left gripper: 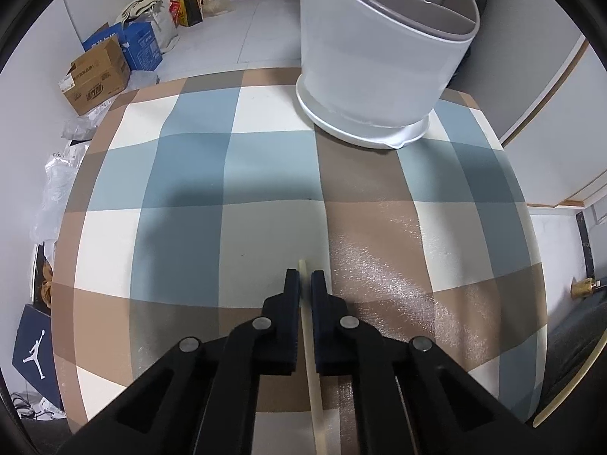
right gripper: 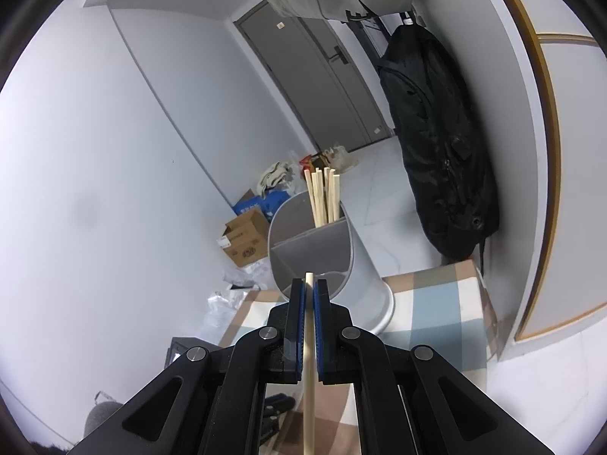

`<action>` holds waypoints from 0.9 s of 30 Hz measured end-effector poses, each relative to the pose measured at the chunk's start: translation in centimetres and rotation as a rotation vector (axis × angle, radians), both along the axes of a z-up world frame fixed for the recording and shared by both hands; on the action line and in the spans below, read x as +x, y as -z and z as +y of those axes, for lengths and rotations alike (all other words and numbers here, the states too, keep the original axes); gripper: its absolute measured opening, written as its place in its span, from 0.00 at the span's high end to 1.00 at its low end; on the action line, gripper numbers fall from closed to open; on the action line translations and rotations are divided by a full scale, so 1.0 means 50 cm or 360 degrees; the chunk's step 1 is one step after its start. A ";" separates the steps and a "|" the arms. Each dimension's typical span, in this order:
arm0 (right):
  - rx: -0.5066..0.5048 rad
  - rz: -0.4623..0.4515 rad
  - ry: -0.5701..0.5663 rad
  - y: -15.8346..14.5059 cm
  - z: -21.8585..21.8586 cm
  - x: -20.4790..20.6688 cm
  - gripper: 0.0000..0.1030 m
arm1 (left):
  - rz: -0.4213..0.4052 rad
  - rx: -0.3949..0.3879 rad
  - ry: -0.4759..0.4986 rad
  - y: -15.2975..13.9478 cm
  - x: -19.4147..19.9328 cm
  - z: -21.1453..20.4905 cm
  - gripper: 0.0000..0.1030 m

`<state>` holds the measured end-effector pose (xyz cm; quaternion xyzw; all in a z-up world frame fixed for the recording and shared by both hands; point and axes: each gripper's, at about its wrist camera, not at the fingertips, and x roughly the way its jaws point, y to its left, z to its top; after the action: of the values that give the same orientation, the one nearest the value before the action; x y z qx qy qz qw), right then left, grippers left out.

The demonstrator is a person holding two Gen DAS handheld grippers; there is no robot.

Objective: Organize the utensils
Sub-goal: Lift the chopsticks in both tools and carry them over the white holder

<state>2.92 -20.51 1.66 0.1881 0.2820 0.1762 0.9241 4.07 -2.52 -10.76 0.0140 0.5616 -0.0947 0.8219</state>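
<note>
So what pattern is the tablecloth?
The tablecloth is large checks of blue, tan, grey and cream; the left wrist view shows it best.

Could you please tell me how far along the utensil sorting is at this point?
Done: several chopsticks already stand in one compartment of the white holder. In hand: the right gripper is shut on a chopstick aimed toward the holder, and the left gripper is shut on another chopstick above the checked tablecloth. Left: both held chopsticks must go in; no other loose utensils are visible.

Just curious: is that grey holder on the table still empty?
No, several wooden chopsticks already stand upright in one compartment of the grey holder.
</note>
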 end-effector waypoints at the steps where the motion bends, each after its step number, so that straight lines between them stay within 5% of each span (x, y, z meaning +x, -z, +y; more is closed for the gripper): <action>1: 0.0000 0.0003 0.0001 0.000 0.000 0.000 0.96 | -0.0004 0.0002 -0.0007 0.000 0.002 0.000 0.99; 27: -0.0089 -0.0075 0.0039 -0.002 0.024 -0.013 0.96 | -0.0592 -0.0385 -0.0206 -0.172 -0.024 0.080 1.00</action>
<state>2.28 -19.29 1.76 0.1613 0.2627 0.1612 0.9375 2.87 1.48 -2.15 -0.1035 0.3847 -0.1041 0.9113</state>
